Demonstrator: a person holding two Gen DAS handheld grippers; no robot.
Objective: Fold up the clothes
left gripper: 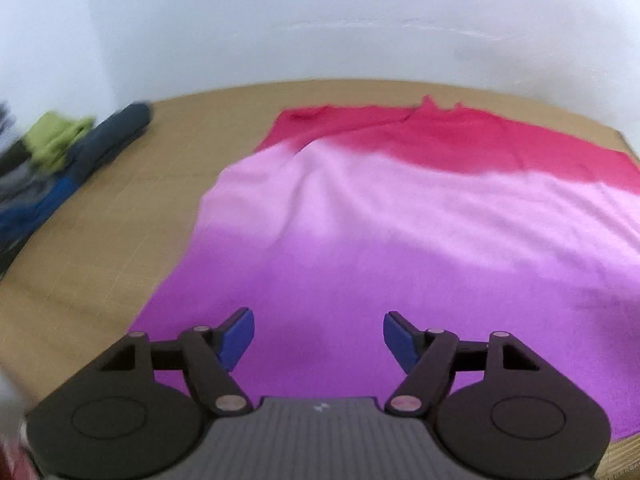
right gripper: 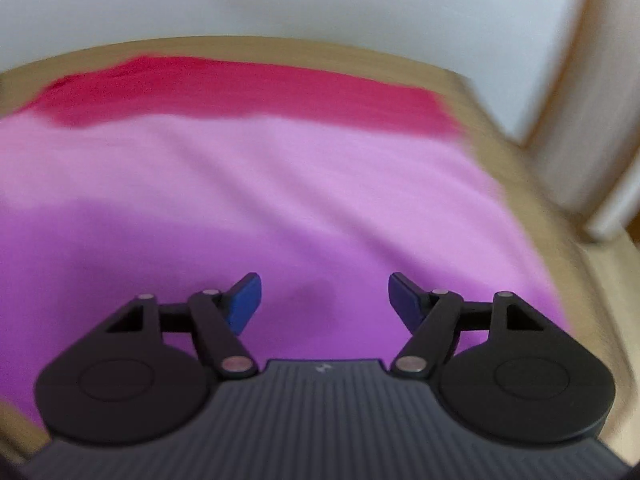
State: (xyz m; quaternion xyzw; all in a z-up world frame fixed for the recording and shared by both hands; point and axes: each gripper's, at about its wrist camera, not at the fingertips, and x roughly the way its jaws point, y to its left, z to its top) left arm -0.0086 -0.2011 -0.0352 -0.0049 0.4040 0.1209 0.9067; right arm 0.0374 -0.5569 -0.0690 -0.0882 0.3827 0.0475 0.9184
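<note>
Off to the left on the wooden table (left gripper: 120, 208) sits a pile of blue and green clothes (left gripper: 68, 152), clear of the spread pink-to-purple garment (left gripper: 360, 220). Left gripper (left gripper: 319, 338) and right gripper (right gripper: 325, 300) both hang wide over its purple end, holding nothing.

The garment (left gripper: 400, 220) runs off the right edge of the left wrist view, so its right side is not visible there; in the right wrist view (right gripper: 280, 200) it is cut by the left edge. The near hem is hidden behind both gripper bodies. Left of the garment, a pile of clothes (left gripper: 60, 160) is motion-blurred and cropped by the frame edge; separate items cannot be counted. The right wrist view is blurred throughout.
</note>
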